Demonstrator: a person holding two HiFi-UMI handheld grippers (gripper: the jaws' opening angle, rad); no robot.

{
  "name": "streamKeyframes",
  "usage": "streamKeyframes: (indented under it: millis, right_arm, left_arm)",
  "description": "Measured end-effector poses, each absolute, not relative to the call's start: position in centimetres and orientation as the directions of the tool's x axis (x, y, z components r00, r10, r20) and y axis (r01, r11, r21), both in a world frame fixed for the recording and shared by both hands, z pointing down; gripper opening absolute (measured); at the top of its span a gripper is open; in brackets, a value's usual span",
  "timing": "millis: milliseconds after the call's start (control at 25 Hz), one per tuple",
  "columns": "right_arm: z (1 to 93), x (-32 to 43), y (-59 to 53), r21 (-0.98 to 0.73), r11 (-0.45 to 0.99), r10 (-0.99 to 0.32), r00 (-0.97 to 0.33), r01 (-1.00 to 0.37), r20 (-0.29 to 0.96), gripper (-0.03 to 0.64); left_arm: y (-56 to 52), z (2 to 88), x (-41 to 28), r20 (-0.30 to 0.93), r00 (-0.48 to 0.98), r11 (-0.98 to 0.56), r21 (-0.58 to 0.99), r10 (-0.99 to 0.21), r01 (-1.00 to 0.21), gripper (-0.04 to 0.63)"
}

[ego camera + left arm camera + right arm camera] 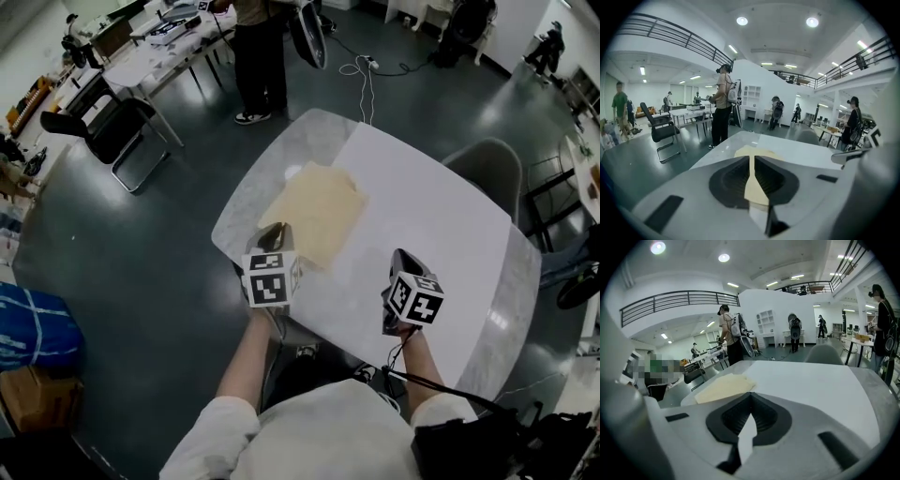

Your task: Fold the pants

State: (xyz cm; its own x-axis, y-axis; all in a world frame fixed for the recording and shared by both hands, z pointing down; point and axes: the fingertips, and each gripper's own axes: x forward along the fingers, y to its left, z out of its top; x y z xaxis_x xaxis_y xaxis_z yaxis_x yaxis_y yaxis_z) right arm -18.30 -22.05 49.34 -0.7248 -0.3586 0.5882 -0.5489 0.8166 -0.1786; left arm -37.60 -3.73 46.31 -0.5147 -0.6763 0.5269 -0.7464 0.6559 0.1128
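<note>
The tan pants [314,214] lie folded into a flat packet on the left part of the table [441,225]. They also show in the left gripper view [758,152] and in the right gripper view [724,386]. My left gripper [273,231] hovers over the near corner of the pants, jaws together and nothing held. Its own view [751,160] shows only a thin slit between the jaws. My right gripper [401,256] hangs above the white sheet to the right of the pants, shut and empty, tips meeting in its own view [751,401].
A white sheet [427,202] covers most of the marble top. A grey chair [492,164] stands at the far right edge. A person [258,56] stands beyond the table near a black chair [112,127]. A cable [366,70] lies on the floor.
</note>
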Motion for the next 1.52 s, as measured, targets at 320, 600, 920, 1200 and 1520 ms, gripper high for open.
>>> streamKeyframes:
  millis: [320, 600, 920, 1200, 1520]
  right_arm:
    - [43.9, -15.4, -19.9, -0.117, 0.885, -0.344, -0.801, -0.452, 0.489, -0.008]
    - [41.4, -14.4, -18.6, -0.104, 0.900, -0.342, -0.831, -0.424, 0.438, -0.008]
    - [39.7, -14.1, -17.9, -0.080, 0.907, -0.347, -0.840, -0.414, 0.416, -0.009]
    - [39.5, -13.7, -18.1, -0.074, 0.908, -0.347, -0.839, -0.412, 0.419, -0.009]
    - [39.0, -13.9, -17.8, -0.070, 0.908, -0.350, -0.841, -0.413, 0.413, -0.009]
  left_arm:
    - [1.2, 41.4, -31.5, 0.409, -0.640, 0.724, 0.078, -0.650, -0.686, 0.018]
    - [3.9, 39.8, -29.9, 0.384, -0.683, 0.758, 0.072, -0.621, -0.648, 0.015]
    - [5.0, 38.9, -29.3, 0.374, -0.698, 0.768, 0.068, -0.611, -0.636, 0.015]
    - [4.8, 39.6, -28.9, 0.388, -0.695, 0.771, 0.073, -0.606, -0.632, 0.015]
    - [5.3, 39.7, -29.0, 0.394, -0.693, 0.773, 0.075, -0.604, -0.630, 0.015]
